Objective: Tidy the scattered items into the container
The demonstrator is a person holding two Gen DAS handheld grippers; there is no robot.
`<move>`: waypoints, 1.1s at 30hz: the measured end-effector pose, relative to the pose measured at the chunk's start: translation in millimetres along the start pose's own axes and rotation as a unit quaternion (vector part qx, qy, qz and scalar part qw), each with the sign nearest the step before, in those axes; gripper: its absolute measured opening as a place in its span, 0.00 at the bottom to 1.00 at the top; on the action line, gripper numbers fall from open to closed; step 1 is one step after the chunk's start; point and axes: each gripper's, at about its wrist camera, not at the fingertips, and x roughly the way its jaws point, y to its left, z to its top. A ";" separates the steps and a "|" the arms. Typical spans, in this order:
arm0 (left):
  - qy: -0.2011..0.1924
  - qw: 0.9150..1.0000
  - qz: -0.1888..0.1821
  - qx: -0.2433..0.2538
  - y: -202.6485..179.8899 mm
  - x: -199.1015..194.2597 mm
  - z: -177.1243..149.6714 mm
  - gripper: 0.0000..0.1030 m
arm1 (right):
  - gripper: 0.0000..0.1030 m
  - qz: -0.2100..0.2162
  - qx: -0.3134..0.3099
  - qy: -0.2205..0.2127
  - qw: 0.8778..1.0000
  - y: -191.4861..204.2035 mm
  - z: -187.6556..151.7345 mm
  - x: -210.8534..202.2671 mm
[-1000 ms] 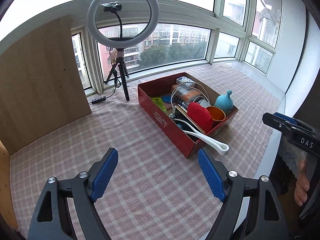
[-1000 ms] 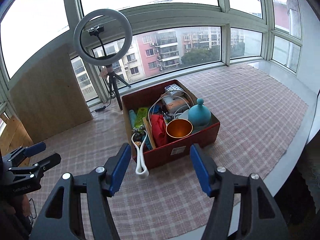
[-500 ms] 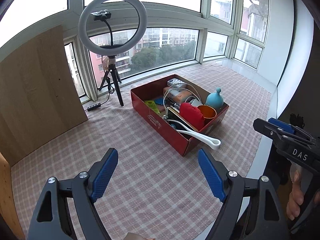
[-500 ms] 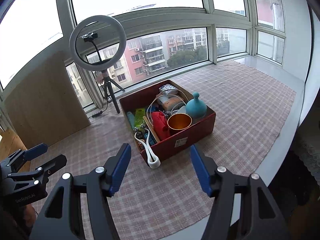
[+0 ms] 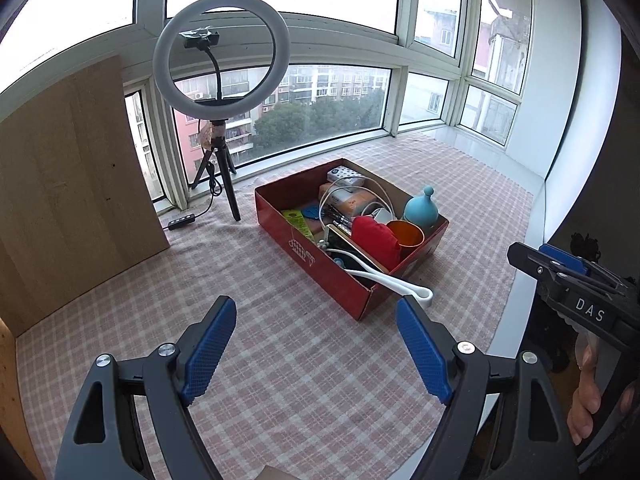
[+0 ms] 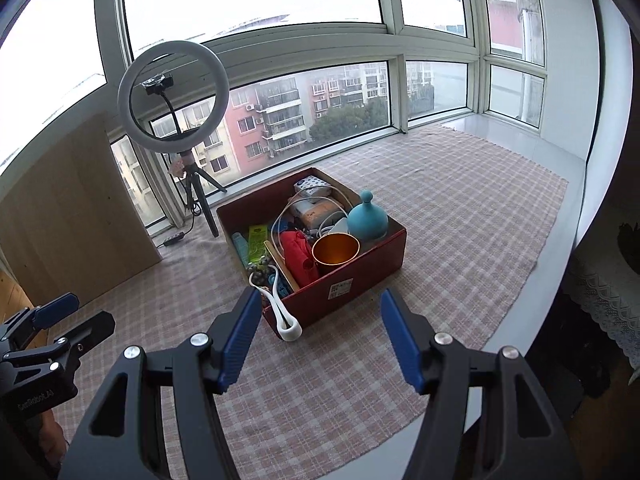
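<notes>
Both claws, left claw (image 5: pixel 316 344) and right claw (image 6: pixel 320 336), hung open and empty; only the white massager (image 6: pixel 280 312) overhanging the red box (image 6: pixel 360 276) near the worktop's front edge needed nudging inside.

Left gripper (image 5: pixel 316 344): jaws wide apart, nothing between them, blue pads facing each other, pointing forward and down toward 12 o'clock. Black arms spreading out to 7 and 5 o'clock in the left wrist view.

Right gripper (image 6: pixel 318 338): jaws wide apart too, nothing held, tilted downward the same way.

Right gripper seen again from the left wrist view at 3 o'clock, with a hand (image 5: pixel 588 396) wrapped round its handle, fingers curled. Left gripper seen from the right wrist view at 8 o'clock, tips pointing up toward 2 o'clock.
</notes>
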 end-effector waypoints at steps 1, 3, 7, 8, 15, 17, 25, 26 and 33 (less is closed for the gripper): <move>0.000 1.000 -0.001 0.000 -0.4 -0.3 -0.2 0.78 | 0.59 0.000 -0.001 -0.001 1.000 0.7 0.2 -0.1; -0.001 1.000 -0.004 -0.001 -1.1 -1.2 -0.7 0.78 | 0.59 0.001 -0.004 0.002 1.000 2.0 0.2 1.4; -0.004 1.000 -0.005 0.004 -3.9 -4.0 -1.0 0.78 | 0.59 0.006 -0.004 0.006 1.000 3.4 -0.4 3.3; -0.004 1.000 -0.005 0.006 -4.6 -4.5 -0.9 0.78 | 0.60 0.006 -0.004 0.006 1.000 3.7 -0.5 3.5; -0.004 1.000 -0.006 0.007 -6.1 -4.3 0.1 0.78 | 0.60 0.008 0.001 0.013 1.000 1.7 -2.4 6.9; -0.005 1.000 -0.009 0.007 -6.3 -4.5 0.1 0.78 | 0.60 0.008 0.001 0.013 1.000 1.8 -2.7 7.3; -0.010 1.000 -0.012 0.009 -8.0 -6.1 -1.0 0.78 | 0.60 0.010 -0.001 0.022 1.000 3.7 -5.1 11.7; -0.010 1.000 -0.012 0.007 -7.6 -6.0 -0.7 0.78 | 0.60 0.010 -0.001 0.021 1.000 3.9 -5.0 11.2; -0.020 1.000 -0.003 0.003 -5.5 -8.1 -1.1 0.78 | 0.60 0.010 0.001 0.021 1.000 3.4 -5.1 11.1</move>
